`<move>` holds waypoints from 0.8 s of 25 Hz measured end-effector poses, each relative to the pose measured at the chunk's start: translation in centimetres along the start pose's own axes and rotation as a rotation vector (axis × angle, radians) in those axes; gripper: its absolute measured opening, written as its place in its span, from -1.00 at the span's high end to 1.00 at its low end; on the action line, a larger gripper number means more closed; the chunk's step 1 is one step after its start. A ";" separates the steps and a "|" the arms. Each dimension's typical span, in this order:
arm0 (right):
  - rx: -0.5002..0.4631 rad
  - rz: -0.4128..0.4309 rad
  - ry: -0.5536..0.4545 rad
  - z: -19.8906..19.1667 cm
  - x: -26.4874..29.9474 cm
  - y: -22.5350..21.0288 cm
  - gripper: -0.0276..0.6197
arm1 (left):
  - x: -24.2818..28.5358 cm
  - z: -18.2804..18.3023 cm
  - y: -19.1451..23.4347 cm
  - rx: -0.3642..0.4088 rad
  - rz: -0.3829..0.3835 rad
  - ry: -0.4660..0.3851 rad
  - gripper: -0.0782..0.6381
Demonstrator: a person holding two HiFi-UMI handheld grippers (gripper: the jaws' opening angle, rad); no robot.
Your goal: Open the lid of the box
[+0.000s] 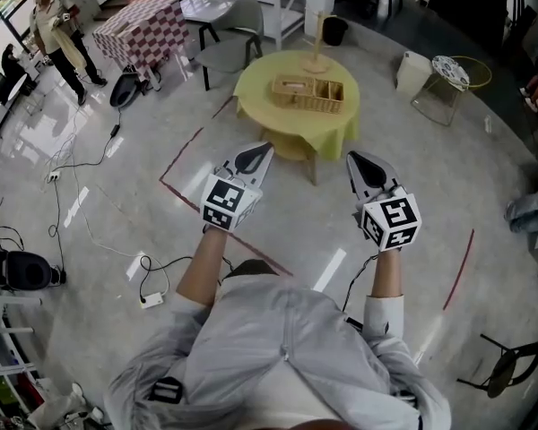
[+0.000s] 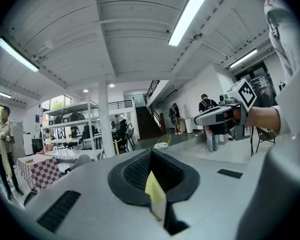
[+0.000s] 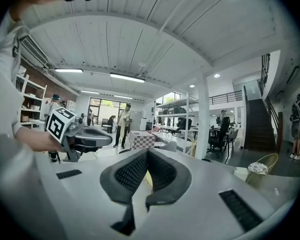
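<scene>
I am holding my left tongs pressed together with nothing in them, hovering above the floor. Ahead of them, the wicker box is sitting on the round yellow-draped table, well apart from both tongs. I am holding my right tongs alongside, also pressed together and gripping nothing.

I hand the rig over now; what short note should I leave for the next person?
Left hand-held gripper: shut, empty, held in front of the body.
Right hand-held gripper: shut, empty, beside it.
Wicker box: on the round yellow table ahead, well apart from both.
Done: nothing yet; neither touches the box.
Left: walk up, open the lid.
</scene>
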State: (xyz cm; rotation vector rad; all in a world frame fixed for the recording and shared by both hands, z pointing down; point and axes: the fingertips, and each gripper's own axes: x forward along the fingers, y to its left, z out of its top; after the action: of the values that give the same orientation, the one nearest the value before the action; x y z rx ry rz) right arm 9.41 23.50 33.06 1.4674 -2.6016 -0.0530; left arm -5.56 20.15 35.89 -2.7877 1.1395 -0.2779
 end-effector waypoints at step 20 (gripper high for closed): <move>0.015 -0.011 0.013 -2.8 9.8 -8.4 0.85 | 11.6 -3.6 7.6 -0.029 0.010 0.024 0.70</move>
State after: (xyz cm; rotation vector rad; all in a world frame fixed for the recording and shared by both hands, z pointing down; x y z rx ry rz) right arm 11.97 10.87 36.08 1.4814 -2.5896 -0.0255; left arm -3.42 6.46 39.50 -2.8099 1.1717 -0.2968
